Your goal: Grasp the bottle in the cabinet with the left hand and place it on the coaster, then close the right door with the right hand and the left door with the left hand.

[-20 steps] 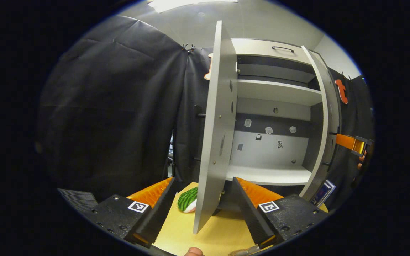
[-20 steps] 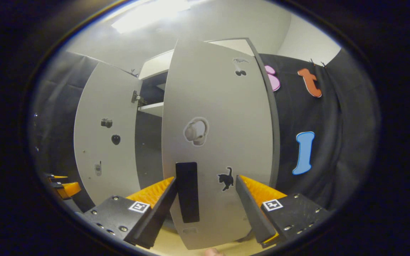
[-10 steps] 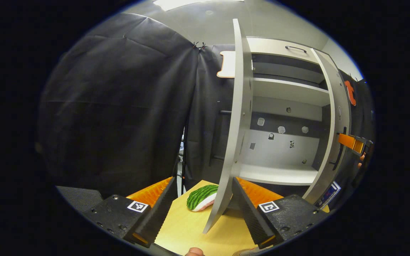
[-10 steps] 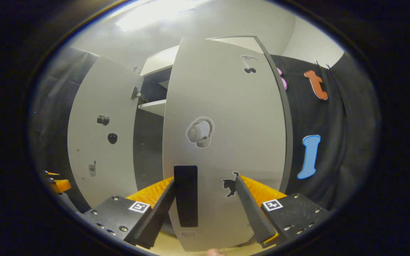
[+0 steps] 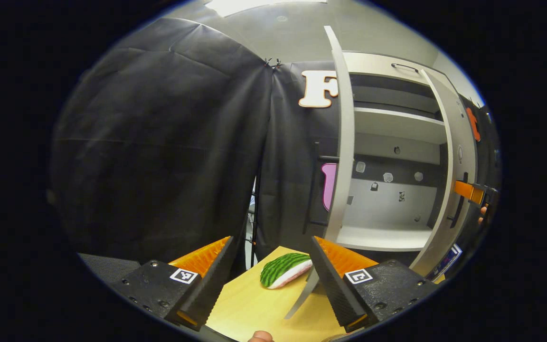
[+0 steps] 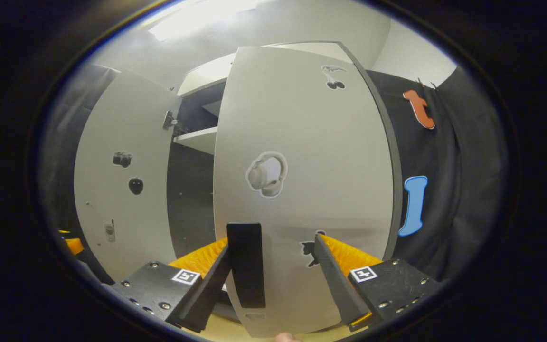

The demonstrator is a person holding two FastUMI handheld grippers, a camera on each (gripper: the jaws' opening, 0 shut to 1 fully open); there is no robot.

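In the left gripper view, the left gripper (image 5: 269, 280) has its fingers spread wide with nothing between them, above a pale wooden table (image 5: 254, 308). A green striped watermelon-slice toy (image 5: 284, 269) lies ahead. The grey cabinet's left door (image 5: 342, 156) stands edge-on, open; the shelves (image 5: 387, 237) look bare.

In the right gripper view, the right gripper (image 6: 273, 275) is spread wide at the grey right door (image 6: 302, 180), beside its black rectangular handle (image 6: 246, 266). Whether a finger touches it, I cannot tell.
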